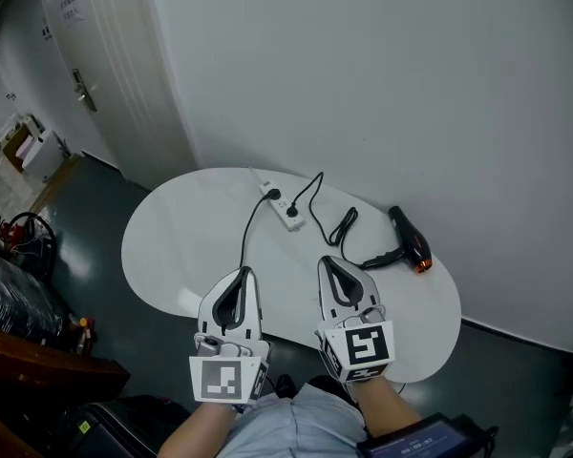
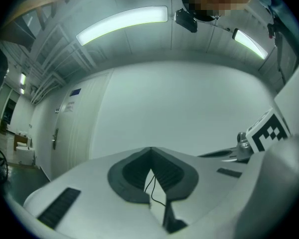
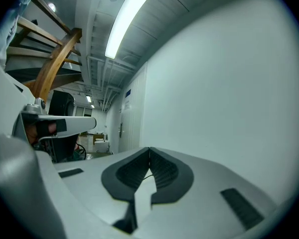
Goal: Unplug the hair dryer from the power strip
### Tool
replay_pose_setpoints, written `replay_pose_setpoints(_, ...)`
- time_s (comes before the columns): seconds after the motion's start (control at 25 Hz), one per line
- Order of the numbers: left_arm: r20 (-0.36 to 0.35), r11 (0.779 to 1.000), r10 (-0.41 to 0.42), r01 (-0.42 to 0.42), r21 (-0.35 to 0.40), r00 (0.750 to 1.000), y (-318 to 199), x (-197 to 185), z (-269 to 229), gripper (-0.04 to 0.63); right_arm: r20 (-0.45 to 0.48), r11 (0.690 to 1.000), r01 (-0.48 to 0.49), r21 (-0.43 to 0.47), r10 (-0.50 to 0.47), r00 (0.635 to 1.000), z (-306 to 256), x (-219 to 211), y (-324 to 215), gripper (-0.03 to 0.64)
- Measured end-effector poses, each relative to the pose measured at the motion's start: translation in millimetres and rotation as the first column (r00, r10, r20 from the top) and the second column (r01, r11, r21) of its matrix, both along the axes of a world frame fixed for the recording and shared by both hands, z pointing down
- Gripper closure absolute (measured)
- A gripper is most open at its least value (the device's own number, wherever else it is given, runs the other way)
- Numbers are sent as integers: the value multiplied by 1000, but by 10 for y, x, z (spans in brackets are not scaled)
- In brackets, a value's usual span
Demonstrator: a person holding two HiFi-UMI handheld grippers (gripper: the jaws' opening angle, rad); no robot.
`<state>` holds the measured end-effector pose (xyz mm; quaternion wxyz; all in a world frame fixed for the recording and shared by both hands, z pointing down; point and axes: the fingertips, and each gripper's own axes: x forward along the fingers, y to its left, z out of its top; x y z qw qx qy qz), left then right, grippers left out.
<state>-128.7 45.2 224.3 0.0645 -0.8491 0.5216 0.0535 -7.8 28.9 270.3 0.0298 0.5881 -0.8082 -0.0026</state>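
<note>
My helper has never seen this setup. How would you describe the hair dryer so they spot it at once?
Find the white oval table by the wall and look to its right end, beyond the white power strip. The hair dryer lies flat there: the only bulky black thing, orange at one end, unlike the thin black cords beside it.

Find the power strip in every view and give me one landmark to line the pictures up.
Head view: the power strip lies on the white table, toward its wall side.
Left gripper view: not discernible; only a black cord shows through the gap below the closed jaw tips.
Right gripper view: not in it.
Shared landmark: the white door.
</note>
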Motion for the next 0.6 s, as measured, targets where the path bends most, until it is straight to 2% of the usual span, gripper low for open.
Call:
replay_pose_setpoints(0.24, -5, 999, 27, -27, -23, 1000, -151, -27, 106, 597, -14, 1000, -20, -9, 20, 1000, 36, -41, -136, 615)
replay_pose_setpoints(0.6, 12, 999, 13, -12, -40, 1000, -505, -75, 179, 597, -1, 999, -27, -29, 27, 1000, 132, -22, -543, 615)
